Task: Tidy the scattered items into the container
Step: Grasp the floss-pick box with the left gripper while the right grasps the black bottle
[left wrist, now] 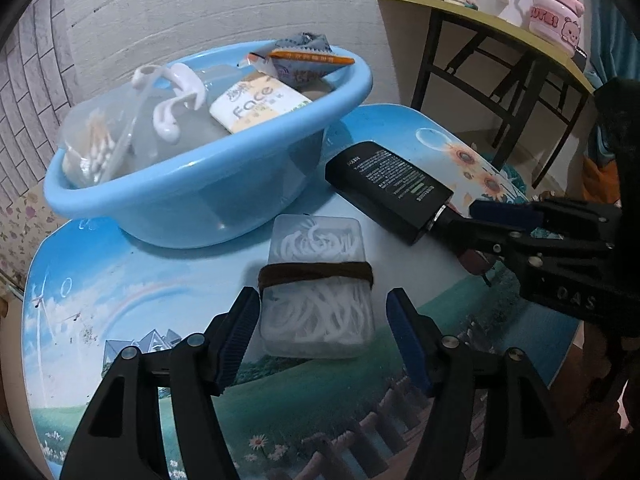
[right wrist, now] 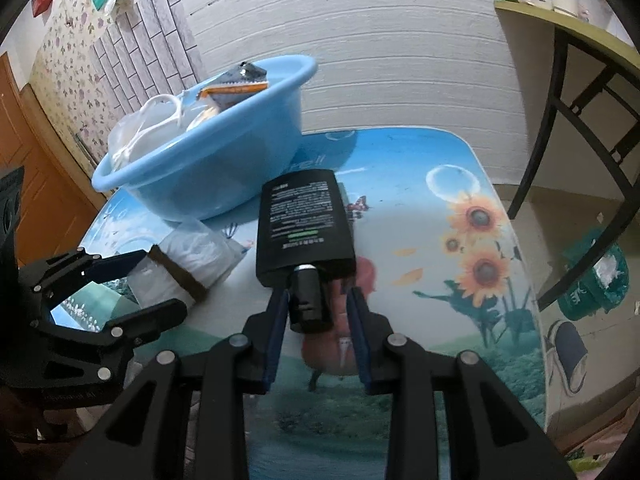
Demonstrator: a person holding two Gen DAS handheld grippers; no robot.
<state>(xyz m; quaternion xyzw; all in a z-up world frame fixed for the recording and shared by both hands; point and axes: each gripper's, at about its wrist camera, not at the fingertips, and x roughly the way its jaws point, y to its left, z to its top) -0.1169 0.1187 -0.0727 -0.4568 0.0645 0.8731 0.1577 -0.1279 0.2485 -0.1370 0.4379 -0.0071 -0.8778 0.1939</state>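
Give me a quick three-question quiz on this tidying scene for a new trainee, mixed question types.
1. True or false: the black bottle already lies inside the blue basin.
2. Which gripper straddles the clear box of white picks: A) left gripper B) right gripper?
3. Fill in: the right gripper's fingers flank the bottle's ____.

Key: 1 false, it lies on the table. 2 A. 3 cap.

Basin (left wrist: 192,196) behind box (left wrist: 316,292); bottle (left wrist: 390,192) right of box (all on table (left wrist: 120,300)).
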